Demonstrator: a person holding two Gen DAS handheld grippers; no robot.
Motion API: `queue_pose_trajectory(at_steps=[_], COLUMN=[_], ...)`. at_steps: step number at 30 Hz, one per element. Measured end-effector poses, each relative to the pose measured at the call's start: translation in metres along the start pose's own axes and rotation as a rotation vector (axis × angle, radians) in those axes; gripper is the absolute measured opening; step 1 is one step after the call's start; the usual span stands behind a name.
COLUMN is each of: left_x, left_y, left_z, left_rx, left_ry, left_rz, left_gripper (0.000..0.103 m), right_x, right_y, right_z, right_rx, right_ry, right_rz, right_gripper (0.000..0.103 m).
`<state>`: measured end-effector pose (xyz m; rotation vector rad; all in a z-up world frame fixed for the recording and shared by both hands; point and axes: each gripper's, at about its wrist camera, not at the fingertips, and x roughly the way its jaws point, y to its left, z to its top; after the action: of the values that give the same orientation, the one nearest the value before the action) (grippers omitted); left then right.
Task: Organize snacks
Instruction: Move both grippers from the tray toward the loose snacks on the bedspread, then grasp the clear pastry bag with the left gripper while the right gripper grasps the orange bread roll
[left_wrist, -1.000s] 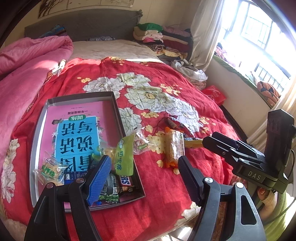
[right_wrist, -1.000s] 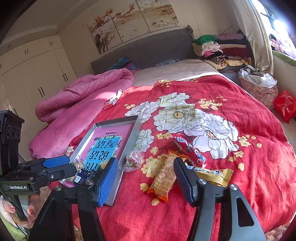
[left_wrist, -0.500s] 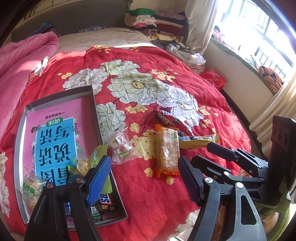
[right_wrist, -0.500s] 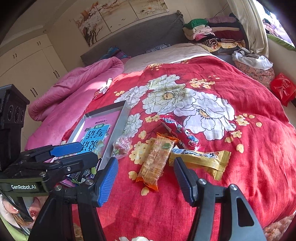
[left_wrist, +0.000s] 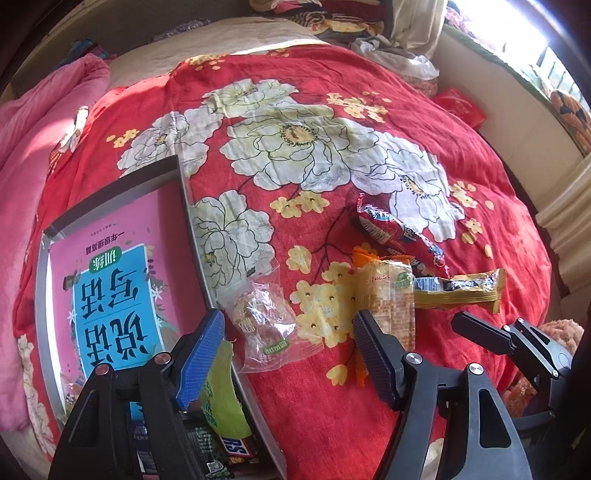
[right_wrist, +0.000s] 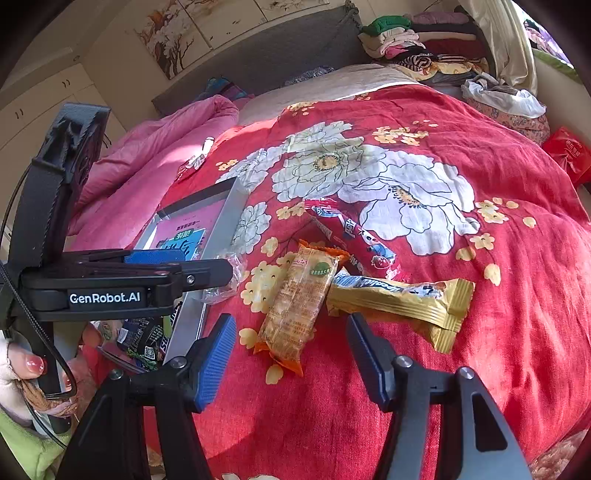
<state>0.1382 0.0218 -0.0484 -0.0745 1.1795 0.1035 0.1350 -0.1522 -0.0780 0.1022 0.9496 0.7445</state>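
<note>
On the red floral bedspread lie a clear candy bag (left_wrist: 264, 325), an orange biscuit pack (left_wrist: 389, 295), a yellow bar (left_wrist: 458, 290) and a red-blue candy pack (left_wrist: 391, 230). A grey tray (left_wrist: 192, 236) at the left holds a pink book and several snacks. My left gripper (left_wrist: 286, 347) is open and empty, low over the clear bag (right_wrist: 229, 275). My right gripper (right_wrist: 291, 349) is open and empty, straddling the near end of the orange pack (right_wrist: 299, 302), with the yellow bar (right_wrist: 402, 299) and the red-blue pack (right_wrist: 354, 236) just beyond.
A pink quilt (right_wrist: 147, 147) lies left of the tray (right_wrist: 221, 225). Folded clothes (right_wrist: 413, 40) are stacked at the bed's head. A red bag (right_wrist: 567, 155) sits off the right edge. The left gripper's body (right_wrist: 110, 284) reaches in from the left.
Both grippers have moved forward and down toward the loose snacks. The left one shifted right from the tray to the clear bag. Both stayed open.
</note>
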Motion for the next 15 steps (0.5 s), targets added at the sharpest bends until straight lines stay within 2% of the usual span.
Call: queue_pose_trajectory(at_steps=[9,15], left_x=[0.023,0.034], left_y=[-0.010,-0.009], left_z=[0.005,0.007], left_rx=[0.045,0.046], left_ry=[0.100,0.128], left_rz=[0.092,0.100], left_gripper=[0.068,0.066], right_x=[0.033,0.049], right_y=[-0.001,0.009], right_z=[0.003,0.004], right_rx=[0.022,-0.028], right_ry=[0.061,0.078], right_rz=[0.036,0.018], right_gripper=[0.062,0.058])
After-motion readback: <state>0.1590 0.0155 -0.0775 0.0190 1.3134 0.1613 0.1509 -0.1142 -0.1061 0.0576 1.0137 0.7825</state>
